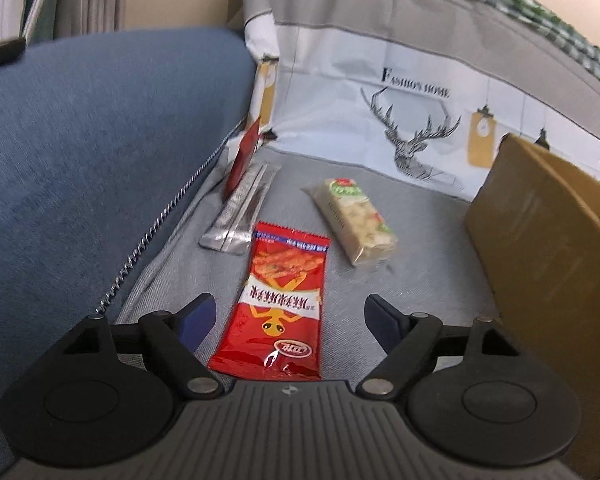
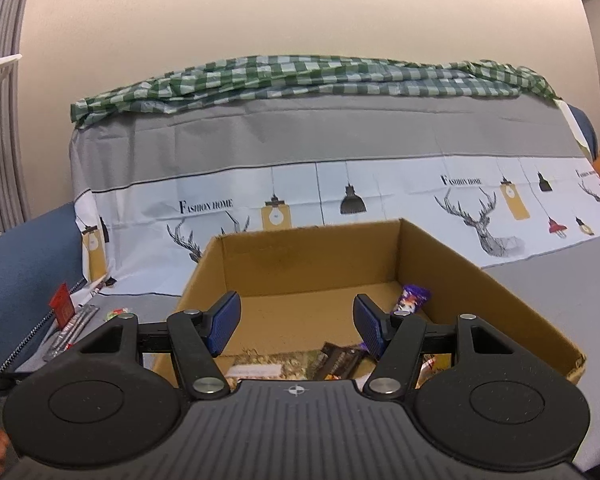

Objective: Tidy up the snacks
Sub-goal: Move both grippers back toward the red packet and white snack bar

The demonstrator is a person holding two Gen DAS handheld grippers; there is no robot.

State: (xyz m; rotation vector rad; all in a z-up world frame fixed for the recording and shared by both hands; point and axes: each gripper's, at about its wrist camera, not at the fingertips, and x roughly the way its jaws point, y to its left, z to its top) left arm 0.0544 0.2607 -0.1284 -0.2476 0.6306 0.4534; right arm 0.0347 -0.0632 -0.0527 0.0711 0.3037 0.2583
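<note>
**A:** What is the left gripper (image 1: 288,316) doing?

**B:** It is hanging low over the grey seat cover (image 1: 420,280) with its jaws spread wide, holding nothing. The red snack packet (image 1: 276,304) is lying flat between the two blue pads, its near end reaching almost to the gripper body, and neither pad is touching it.

**A:** And the other snacks on that side?

**B:** A pale bar in clear wrap (image 1: 354,220) is lying just beyond and to the right of the red packet, apart from it. A silver stick sachet (image 1: 240,214) is lying to the left, its near corner close to the packet's top edge (whether they are touching, I cannot tell). A small red pack (image 1: 244,156) is leaning upright against the blue armrest (image 1: 80,152).

**A:** Where is the box sitting?

**B:** The cardboard box (image 1: 540,240) is standing on the seat to the right of the snacks, its wall near the right pad.

**A:** What is the right gripper (image 2: 296,322) doing?

**B:** It is hovering over the box's near edge, jaws open and empty. Inside, a purple wrapper (image 2: 414,298) is resting against the right wall, and several dark and brown packets (image 2: 336,360) are lying by the near wall, partly hidden by the gripper.
</note>
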